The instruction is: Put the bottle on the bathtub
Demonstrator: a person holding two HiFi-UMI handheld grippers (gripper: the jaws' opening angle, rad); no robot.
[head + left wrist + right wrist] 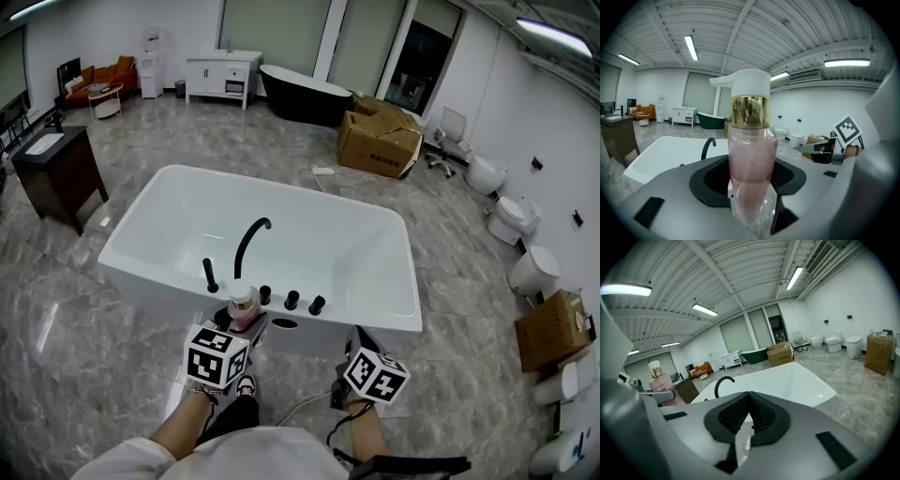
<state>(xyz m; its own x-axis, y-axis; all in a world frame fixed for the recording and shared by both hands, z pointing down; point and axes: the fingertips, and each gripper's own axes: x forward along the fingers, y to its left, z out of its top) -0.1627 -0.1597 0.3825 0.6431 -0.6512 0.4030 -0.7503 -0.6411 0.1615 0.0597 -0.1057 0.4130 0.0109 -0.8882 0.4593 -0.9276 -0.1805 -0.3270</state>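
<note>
OP: Bottle (750, 164) fills the left gripper view, closest thing by far. Pink body, gold collar, white pump head, standing upright. My left hand-held gripper (751, 204) has both pads pinching its lower body, jaws set wide around it.

CHK: Where is it relative to the bathtub?

OP: Head view puts it right at the near rim of the bathtub (356, 262), just left of the row of black knobs (292, 300) and in front of the curved black faucet (251, 239). The rim ledge lies ahead of and under the left jaws. Long axis is vertical, so my call is a straight lower onto the ledge, no tilt needed.

CHK: Right side?

OP: Right hand-held gripper (748, 414) is pressed together on nothing. It sits off to the right of the bottle, near the rim too but apart from it. Left is the one on the job.

CHK: Base touching the ledge yet?

OP: Can't tell. The bottle base is cut off at the bottom of the left gripper view. From the head camera the marker cube (217, 356) and jaws cover the spot beneath it. Free ledge left of the knobs is hidden too. A small black post (210, 275) stands close on the left, so I'd judge the gap between it and the knobs is the tight bit.
</note>
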